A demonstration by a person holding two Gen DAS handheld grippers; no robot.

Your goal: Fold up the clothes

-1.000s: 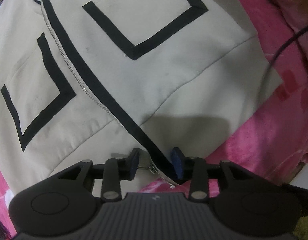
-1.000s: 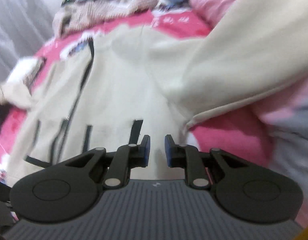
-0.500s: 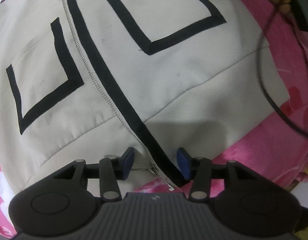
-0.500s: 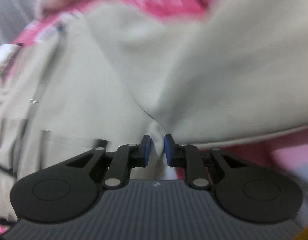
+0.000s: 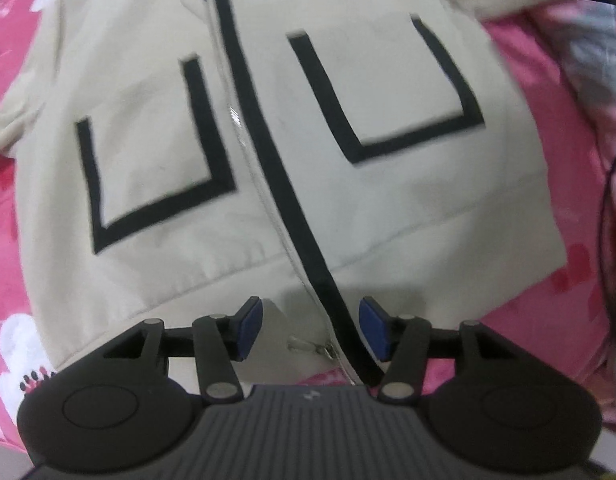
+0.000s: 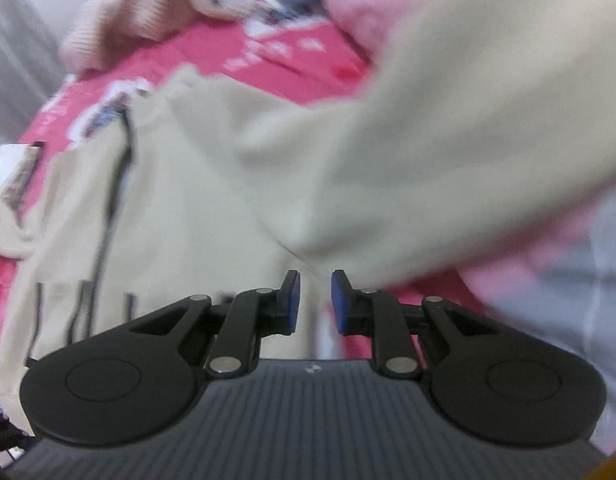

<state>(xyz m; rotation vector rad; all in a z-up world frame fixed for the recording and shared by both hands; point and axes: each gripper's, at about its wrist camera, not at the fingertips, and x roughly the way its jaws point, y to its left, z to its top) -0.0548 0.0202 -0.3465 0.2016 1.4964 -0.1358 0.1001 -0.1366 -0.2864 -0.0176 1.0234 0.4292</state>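
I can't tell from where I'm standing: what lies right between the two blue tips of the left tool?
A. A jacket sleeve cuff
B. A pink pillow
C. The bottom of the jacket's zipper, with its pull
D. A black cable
C: in the left wrist view the left tool stands open over the hem of the cream jacket, with the zipper pull lying between its tips.

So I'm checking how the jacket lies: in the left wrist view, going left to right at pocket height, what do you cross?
Pink blanket → left pocket trim → zipper → black placket stripe → right pocket trim → pink blanket again → black cable.
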